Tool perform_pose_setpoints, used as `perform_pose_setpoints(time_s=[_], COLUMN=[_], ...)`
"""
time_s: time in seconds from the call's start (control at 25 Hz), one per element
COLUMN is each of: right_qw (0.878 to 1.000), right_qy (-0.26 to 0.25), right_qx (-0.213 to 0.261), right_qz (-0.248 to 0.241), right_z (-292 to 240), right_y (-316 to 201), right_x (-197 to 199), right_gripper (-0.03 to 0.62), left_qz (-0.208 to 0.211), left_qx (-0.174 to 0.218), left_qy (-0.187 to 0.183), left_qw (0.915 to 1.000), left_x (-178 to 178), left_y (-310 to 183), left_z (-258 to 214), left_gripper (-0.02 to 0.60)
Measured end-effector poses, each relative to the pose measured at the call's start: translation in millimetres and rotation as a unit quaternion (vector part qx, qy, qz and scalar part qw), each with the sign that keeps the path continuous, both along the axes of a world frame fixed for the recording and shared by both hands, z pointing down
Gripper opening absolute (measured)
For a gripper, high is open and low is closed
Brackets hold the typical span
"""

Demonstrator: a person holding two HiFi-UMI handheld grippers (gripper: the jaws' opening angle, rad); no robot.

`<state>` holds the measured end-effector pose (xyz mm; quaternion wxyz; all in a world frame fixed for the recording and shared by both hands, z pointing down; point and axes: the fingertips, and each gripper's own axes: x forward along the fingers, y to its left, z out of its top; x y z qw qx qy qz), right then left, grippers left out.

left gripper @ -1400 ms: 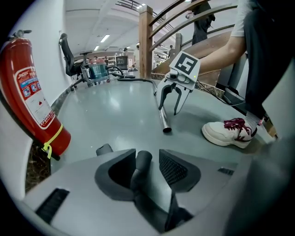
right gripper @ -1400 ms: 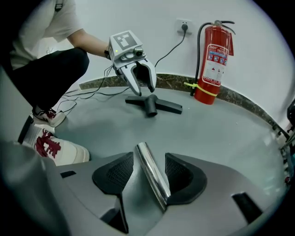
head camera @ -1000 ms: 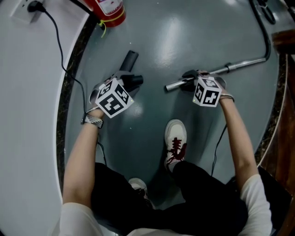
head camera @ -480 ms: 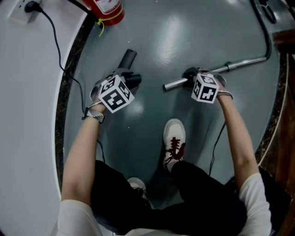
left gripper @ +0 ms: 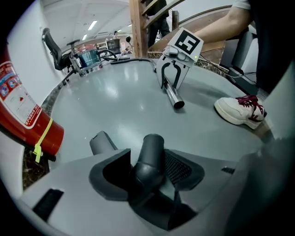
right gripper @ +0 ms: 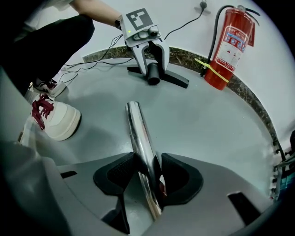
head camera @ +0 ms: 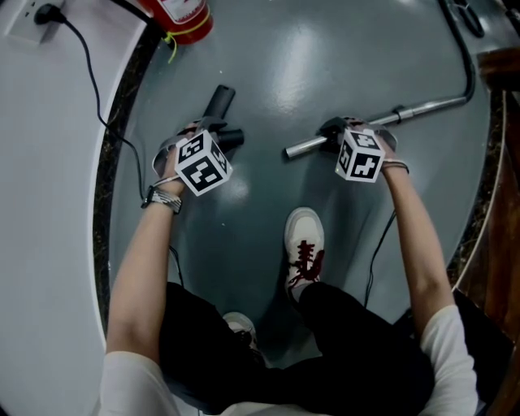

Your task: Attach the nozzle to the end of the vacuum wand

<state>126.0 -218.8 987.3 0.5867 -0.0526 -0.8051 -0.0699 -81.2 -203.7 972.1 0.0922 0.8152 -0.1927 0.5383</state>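
1. I have the left tool [left gripper: 148, 171] spread round the nozzle [head camera: 221, 101] on the floor [head camera: 325, 73] (no pinch), ready to lift
2. My right tool [right gripper: 146, 177] is closing round the wand [right gripper: 137, 129], to steady its end

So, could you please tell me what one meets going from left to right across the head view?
The socket → left gripper → red-laced shoe → right gripper, its jaws closing with the wand between them.

Commercial hall: fire extinguisher [right gripper: 229, 46], ceiling strip-lights [left gripper: 93, 25].
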Motion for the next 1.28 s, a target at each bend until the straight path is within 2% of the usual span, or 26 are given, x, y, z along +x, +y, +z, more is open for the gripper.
perform_pose_setpoints(time_s=[0.08, 0.28, 0.52, 0.6, 0.72, 0.92, 1.16, 1.28], right_qw=[1.0, 1.0, 0.999, 0.998, 0.998, 0.997, 0.994, 0.993], right_qy=[0.007, -0.012, -0.045, -0.047, -0.054, -0.059, -0.074, -0.08], right_qx=[-0.007, -0.011, 0.017, 0.029, 0.039, 0.056, 0.078, 0.089], right_qz=[-0.01, -0.011, -0.013, -0.014, -0.008, -0.01, -0.014, -0.016], right_z=[-1.4, -13.8, -42.0, -48.6, -56.4, -65.2, -74.2, -81.5], right_y=[3.9, 8.4, -5.4, -9.2, -14.6, -18.4, -17.1, -19.6], right_x=[0.0, -7.6, -32.7, -36.3, -38.7, -43.5, -53.8, -60.0], right_gripper=[0.191, 0.188, 0.184, 0.179, 0.178, 0.176, 0.172, 0.17], left_qz=[0.014, 0.09, 0.115, 0.104, 0.061, 0.031, 0.034, 0.035], left_qx=[0.003, 0.022, 0.024, 0.018, 0.002, -0.022, -0.038, -0.036], left_qy=[-0.012, -0.089, -0.092, -0.073, -0.017, 0.055, 0.101, 0.111], left_qw=[0.9998, 0.9917, 0.9887, 0.9917, 0.998, 0.9978, 0.9936, 0.9925], left_x=[-0.1, -4.7, -5.3, -1.6, 7.8, 19.5, 38.1, 43.8], left_y=[0.7, 5.7, 5.4, 4.6, 2.1, 9.9, 23.6, 23.9], left_z=[2.7, 14.9, 16.6, 13.2, 0.7, -16.5, -30.9, -40.6], left_gripper=[0.224, 0.215, 0.204, 0.199, 0.195, 0.19, 0.187, 0.187])
